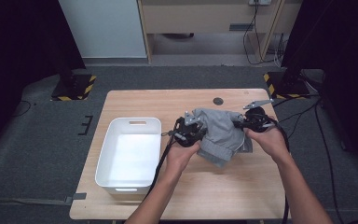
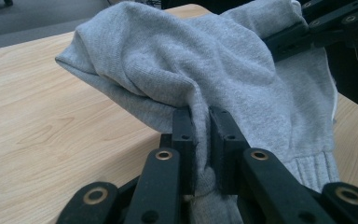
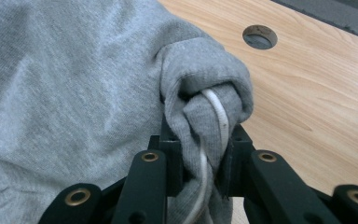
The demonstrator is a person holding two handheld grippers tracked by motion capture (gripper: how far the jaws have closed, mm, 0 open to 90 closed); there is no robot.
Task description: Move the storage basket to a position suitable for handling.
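Pinching the bunched grey knit sweatshirt above the light wooden counter, left claw and right claw each gripped thin folds; slipping cloth could drop beside the white plastic bin.

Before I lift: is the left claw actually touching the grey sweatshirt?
Touching. In the left gripper view, the left claw has its jaws shut on a fold of the grey sweatshirt, with cloth squeezed between them.

Even, soft overhead light falls on the pale surface, with faint shadows. Both far sides beyond the surface sink into darkness. The white bin glares slightly inside. Both tool views blur close up.
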